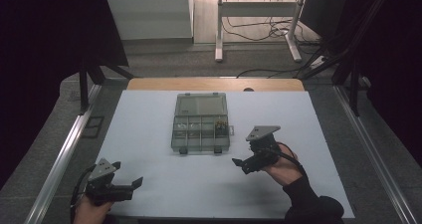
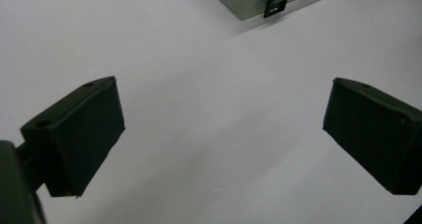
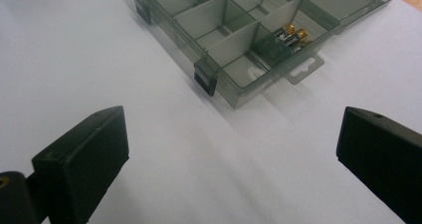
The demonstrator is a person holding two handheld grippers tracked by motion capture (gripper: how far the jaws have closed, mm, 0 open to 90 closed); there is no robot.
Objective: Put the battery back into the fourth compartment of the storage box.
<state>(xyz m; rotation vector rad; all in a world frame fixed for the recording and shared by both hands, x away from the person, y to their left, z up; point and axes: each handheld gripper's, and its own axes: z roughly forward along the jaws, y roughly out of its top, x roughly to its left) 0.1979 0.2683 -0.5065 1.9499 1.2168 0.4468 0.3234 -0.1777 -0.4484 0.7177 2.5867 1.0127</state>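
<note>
Organizer box [image 1: 200, 123] is lying open mid-desk [image 1: 149, 184] in the high view, lid folded back, with the left gripper [image 1: 127, 185] near the front-left corner and the right gripper [image 1: 240, 163] just beside the box's front-right corner.

Left gripper view: fingers [image 2: 79, 134] are gaping, released and empty, the box corner [image 2: 251, 2] well ahead.

Right gripper view: fingers [image 3: 84, 159] are spread, gripping nothing; batteries [image 3: 291, 35] are sitting in one compartment. The box is probably light, stiff, slick plastic; pinching a wall or front latch [image 3: 205, 79] looks safest.
</note>
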